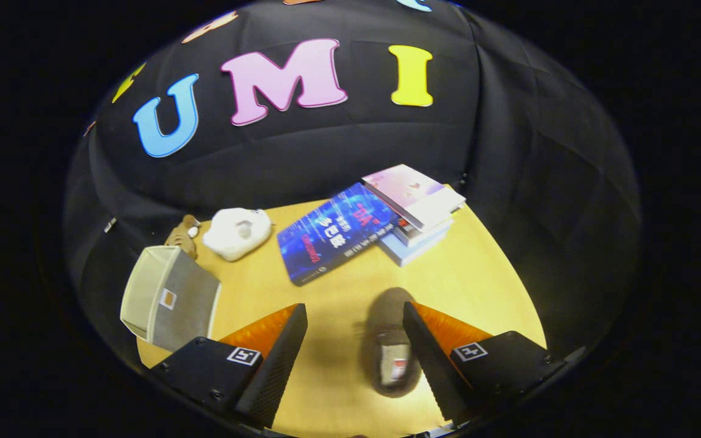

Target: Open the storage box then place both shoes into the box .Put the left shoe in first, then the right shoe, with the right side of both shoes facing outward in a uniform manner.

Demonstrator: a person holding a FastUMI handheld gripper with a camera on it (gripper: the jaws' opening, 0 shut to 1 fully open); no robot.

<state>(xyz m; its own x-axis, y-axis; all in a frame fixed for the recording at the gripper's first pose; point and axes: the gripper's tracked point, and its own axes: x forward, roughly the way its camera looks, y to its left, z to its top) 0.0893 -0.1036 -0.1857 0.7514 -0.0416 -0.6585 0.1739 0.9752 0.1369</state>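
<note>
Hovering my gripper [355,359] over the table [484,286], fingers spread wide.
I am seeing a shoe [390,347] lying between them, beside the right finger; the storage box [171,298] is sitting left of it.

Table [478,286] yellow. Shoe [392,350] dark grey-brown with a red-white tag; box [168,298] pale grey. Book [335,234] blue, toy [238,232] white.

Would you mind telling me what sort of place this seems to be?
Probably a staged recording booth: a yellow table backed by black cloth, with books, a storage box and a shoe between the open gripper's fingers.
</note>
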